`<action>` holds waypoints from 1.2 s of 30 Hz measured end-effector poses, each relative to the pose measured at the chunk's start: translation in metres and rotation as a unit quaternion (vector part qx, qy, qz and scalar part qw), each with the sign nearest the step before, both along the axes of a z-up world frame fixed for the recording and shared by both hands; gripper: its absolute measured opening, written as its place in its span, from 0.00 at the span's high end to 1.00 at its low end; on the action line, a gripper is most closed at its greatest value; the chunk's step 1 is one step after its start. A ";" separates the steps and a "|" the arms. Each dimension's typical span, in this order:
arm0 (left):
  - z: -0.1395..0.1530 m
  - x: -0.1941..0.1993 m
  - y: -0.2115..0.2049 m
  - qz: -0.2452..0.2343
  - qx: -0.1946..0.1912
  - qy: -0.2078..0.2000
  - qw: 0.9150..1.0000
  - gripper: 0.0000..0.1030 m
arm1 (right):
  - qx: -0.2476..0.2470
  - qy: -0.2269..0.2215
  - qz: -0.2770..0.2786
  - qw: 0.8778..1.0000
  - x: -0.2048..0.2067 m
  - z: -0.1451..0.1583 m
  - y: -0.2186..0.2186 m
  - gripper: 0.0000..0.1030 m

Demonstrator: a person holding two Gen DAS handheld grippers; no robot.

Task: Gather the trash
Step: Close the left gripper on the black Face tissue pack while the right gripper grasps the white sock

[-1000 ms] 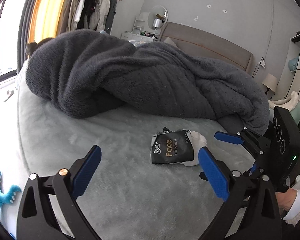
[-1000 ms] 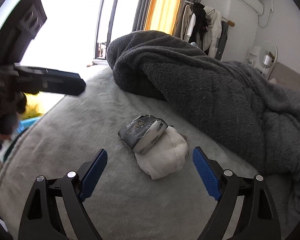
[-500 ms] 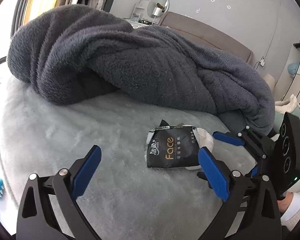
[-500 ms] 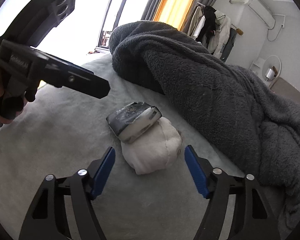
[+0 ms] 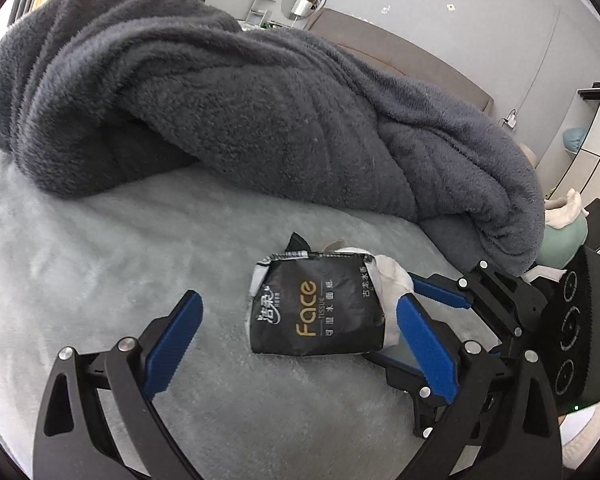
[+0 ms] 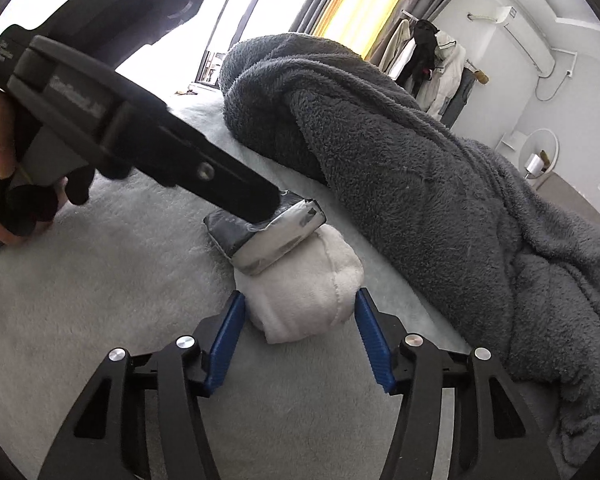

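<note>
Approach step: I had left hand-held gripper (image 5: 296,328) spread around pack (image 5: 320,308), right hand-held gripper (image 6: 298,336) spread astride wad (image 6: 304,284). Next, I judged: clamp both.

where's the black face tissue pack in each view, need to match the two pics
Left wrist view: the black tissue pack lies lower centre on the pale bed cover, label up, between the open fingers of the left gripper.
Right wrist view: the same pack sits at centre, seen end-on, resting on the white bundle, partly hidden by the other gripper's finger.
Shared landmark: the dark grey blanket heaped behind it.
</note>
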State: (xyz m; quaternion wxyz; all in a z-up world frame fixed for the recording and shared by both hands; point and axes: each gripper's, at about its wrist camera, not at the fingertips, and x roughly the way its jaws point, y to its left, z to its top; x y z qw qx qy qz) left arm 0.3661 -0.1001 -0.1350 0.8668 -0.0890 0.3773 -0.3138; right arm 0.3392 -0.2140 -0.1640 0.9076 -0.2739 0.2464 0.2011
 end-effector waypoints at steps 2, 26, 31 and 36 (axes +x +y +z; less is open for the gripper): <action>-0.002 0.003 -0.002 -0.005 -0.007 0.009 1.000 0.04 | -0.005 -0.002 0.002 1.000 -0.001 -0.001 0.002 0.48; -0.012 0.008 -0.027 -0.028 -0.004 0.029 0.999 0.24 | -0.012 -0.001 -0.007 1.000 0.000 0.001 0.000 0.60; -0.007 0.006 -0.025 -0.022 -0.009 0.016 1.000 0.28 | -0.007 0.000 -0.012 1.000 0.000 0.004 -0.002 0.61; 0.006 -0.001 -0.015 -0.011 -0.013 -0.006 1.000 0.28 | 0.022 0.010 -0.022 0.999 0.000 0.011 -0.008 0.61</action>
